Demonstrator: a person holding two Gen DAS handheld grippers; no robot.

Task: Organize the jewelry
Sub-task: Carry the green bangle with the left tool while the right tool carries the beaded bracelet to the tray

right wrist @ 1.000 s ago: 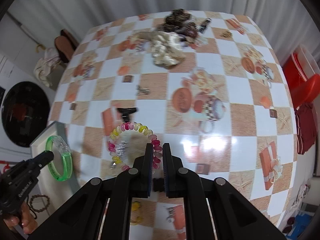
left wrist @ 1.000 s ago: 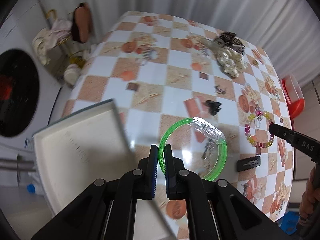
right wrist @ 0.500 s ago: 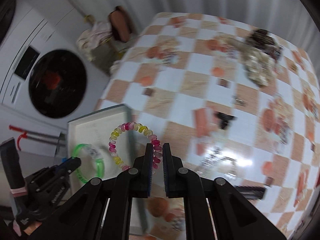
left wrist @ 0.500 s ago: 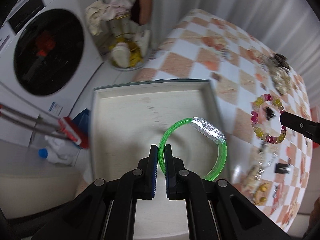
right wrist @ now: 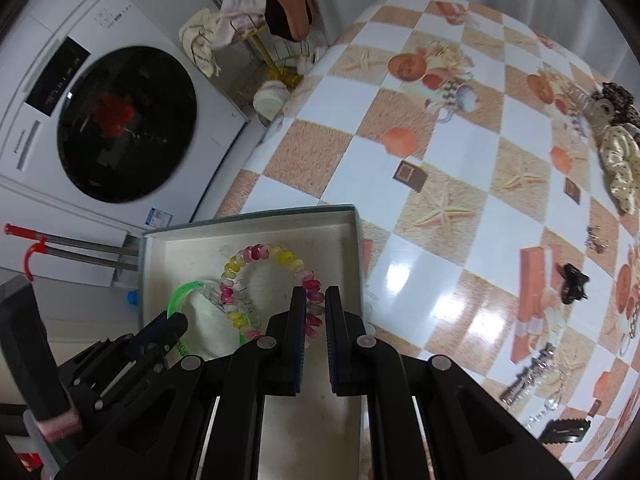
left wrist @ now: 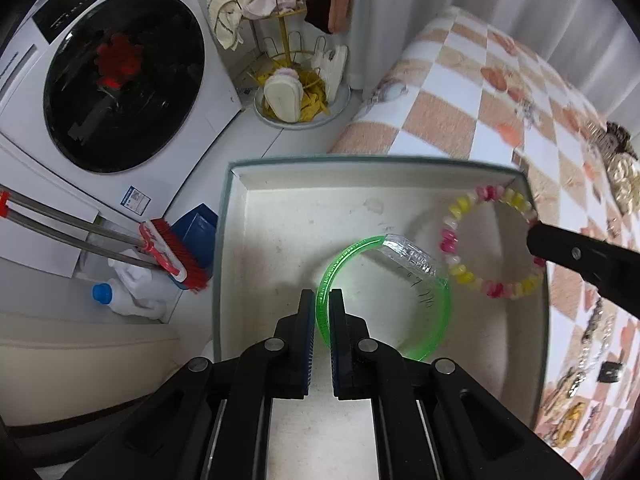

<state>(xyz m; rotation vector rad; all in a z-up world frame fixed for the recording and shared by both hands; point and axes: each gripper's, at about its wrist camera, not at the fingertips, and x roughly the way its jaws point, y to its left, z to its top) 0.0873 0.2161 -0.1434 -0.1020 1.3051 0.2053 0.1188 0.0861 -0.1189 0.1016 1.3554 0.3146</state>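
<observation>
Both bracelets moved from checkered table to over tray [left wrist: 224,264] | left gripper [left wrist: 318,304] fingers pinching translucent green bangle [left wrist: 434,320] | right gripper [right wrist: 311,300] fingers pinching beaded bracelet [right wrist: 256,254]

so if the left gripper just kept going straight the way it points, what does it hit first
Most likely the pale floor of the shallow open box. The left gripper, shut on the translucent green plastic bangle, points steeply down into it; the bangle's lower edge might touch first, though depth is unclear.

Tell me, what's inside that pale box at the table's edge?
Its floor looks bare. A green bangle and a beaded bracelet, each pinched in a claw, hang over the box. The near part of the floor is hidden by the claws.
</observation>
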